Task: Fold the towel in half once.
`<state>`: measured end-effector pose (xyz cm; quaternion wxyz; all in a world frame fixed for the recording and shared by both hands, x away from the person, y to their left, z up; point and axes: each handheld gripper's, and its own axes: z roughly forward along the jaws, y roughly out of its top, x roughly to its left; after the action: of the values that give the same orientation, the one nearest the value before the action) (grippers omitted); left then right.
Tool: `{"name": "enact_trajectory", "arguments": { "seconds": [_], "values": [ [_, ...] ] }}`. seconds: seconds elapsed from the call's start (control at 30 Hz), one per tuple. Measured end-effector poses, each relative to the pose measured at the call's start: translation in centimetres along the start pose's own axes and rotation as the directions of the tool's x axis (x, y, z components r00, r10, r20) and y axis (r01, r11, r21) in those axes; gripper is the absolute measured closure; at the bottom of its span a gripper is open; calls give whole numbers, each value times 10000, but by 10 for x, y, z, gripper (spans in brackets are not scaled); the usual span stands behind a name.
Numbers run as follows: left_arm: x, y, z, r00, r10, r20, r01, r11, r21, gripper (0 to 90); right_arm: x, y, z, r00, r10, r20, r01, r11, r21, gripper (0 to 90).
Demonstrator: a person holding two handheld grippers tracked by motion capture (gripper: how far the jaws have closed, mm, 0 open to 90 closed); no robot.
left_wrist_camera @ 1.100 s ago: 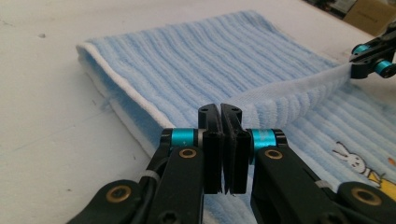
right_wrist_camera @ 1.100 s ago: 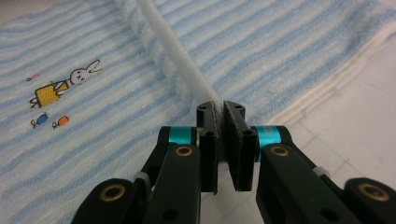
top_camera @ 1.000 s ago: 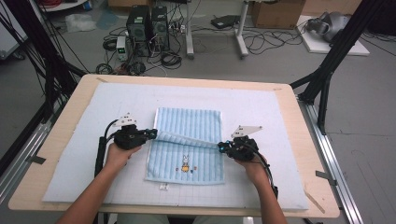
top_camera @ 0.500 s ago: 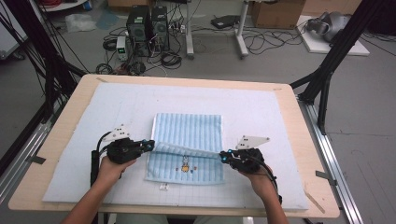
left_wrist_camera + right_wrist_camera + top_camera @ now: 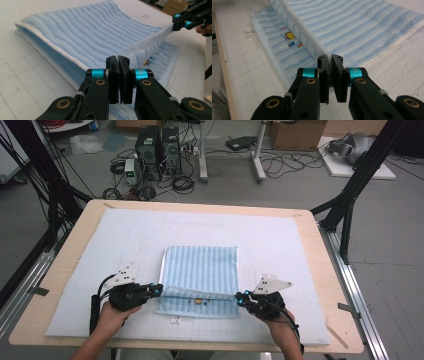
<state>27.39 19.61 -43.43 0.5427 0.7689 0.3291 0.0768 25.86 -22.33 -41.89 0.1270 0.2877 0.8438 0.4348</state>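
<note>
Light-blue striped towel [image 5: 201, 270] — white edging — on white gridded mat [image 5: 280, 240]

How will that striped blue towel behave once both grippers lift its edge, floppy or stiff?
Probably floppy: the towel sags between the left gripper and right gripper, each shut on a corner of its white hem. Likely light, since a thin pinch seems to carry the raised edge. The looped terry surface looks grippy, so slipping seems unlikely; the rest would likely drag along the mat.

My left gripper [image 5: 156, 290] and right gripper [image 5: 241, 296] flank the towel [image 5: 200, 270], which lies mid-mat [image 5: 280, 240] on the table [image 5: 75, 250], its near edge lifted between them.
</note>
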Motion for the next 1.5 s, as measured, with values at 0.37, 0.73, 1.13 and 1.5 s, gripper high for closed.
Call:
{"name": "enact_trajectory", "arguments": {
  "seconds": [0.37, 0.73, 1.13, 1.5],
  "values": [
    [8, 3, -13, 9959, -880, -212, 865, 9944, -613, 569, 2, -7, -5, 9963, 852, 72, -850, 9961, -232, 601],
    [13, 1, -5, 9916, -1019, -794, 982, 9939, -497, 597, 3, -8, 17, 9961, 757, 444, -774, 9963, 384, 656],
    [-11, -9, 20, 9979, 148, -635, -70, 9927, 1205, 688, 16, -8, 24, 9971, -269, -710, 390, 9838, 1752, 739],
    [-21, -14, 14, 9976, 579, -383, -477, 9728, 2266, 783, -5, -3, 18, 9954, 785, -543, -759, 9959, 483, 544]
  ]
}}
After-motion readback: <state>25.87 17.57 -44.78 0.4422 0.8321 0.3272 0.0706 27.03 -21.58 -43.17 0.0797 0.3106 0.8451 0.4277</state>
